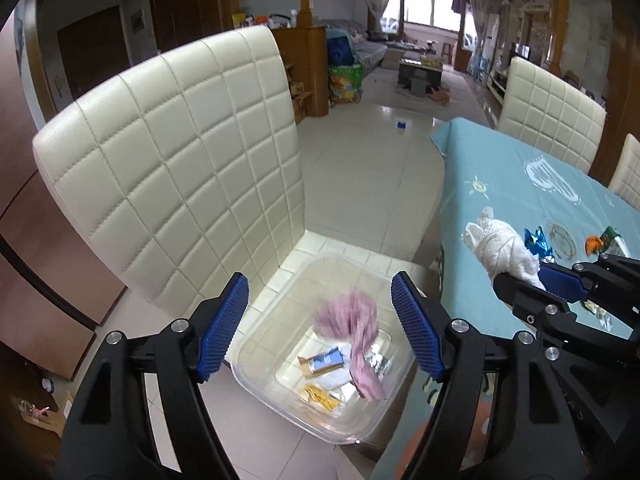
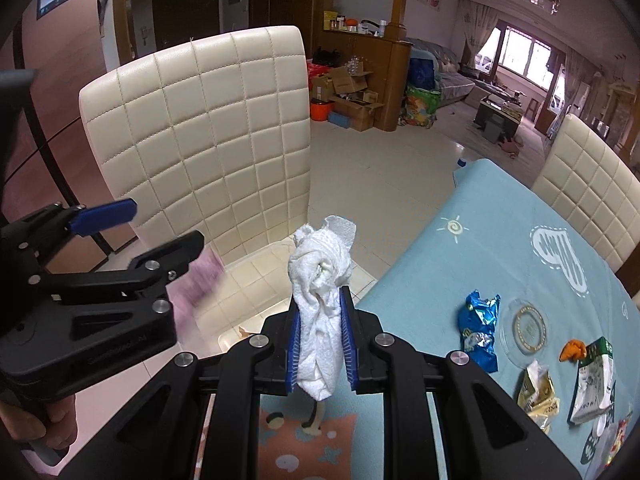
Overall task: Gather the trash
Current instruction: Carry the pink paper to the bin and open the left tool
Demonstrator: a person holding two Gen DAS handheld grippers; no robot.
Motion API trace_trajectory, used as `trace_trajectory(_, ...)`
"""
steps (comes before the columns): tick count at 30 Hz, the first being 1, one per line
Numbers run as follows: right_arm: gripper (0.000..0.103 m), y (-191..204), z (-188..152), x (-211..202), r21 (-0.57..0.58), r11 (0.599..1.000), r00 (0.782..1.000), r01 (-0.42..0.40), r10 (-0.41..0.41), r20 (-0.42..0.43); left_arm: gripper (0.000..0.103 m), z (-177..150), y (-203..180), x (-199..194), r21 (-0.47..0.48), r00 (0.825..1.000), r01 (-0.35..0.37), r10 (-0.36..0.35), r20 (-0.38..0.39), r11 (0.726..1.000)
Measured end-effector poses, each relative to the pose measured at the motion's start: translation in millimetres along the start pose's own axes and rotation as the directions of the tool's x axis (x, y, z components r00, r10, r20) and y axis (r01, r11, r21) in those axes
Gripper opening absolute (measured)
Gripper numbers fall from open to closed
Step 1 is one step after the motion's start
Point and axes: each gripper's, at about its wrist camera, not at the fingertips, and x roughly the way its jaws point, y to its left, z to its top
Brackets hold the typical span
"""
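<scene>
My left gripper (image 1: 320,324) is open and empty above a clear plastic bin (image 1: 276,340) on the white chair seat. A blurred pink wrapper (image 1: 356,336) is in mid-air over the bin, which holds several small wrappers (image 1: 326,362). My right gripper (image 2: 320,344) is shut on a crumpled white tissue (image 2: 322,280), held above the table's left edge. It also shows in the left wrist view (image 1: 500,248). On the blue tablecloth (image 2: 500,240) lie a blue foil wrapper (image 2: 480,330), a green-white packet (image 2: 592,384), a gold wrapper (image 2: 536,392) and an orange scrap (image 2: 572,350).
A white quilted chair back (image 1: 172,168) rises behind the bin. A second white chair (image 2: 592,196) stands at the table's far side. A glass coaster (image 2: 526,328) lies on the cloth. Tiled floor (image 1: 368,168) lies between chair and table.
</scene>
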Motion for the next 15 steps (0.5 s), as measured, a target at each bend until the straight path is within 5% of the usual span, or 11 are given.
trace_trajectory(15,0.019,7.8,10.8,12.2,-0.025,1.0,1.0,-0.006,0.006,-0.003,0.089,2.2,20.2,6.3,-0.043,0.999,-0.053,0.053,0.002,0.998)
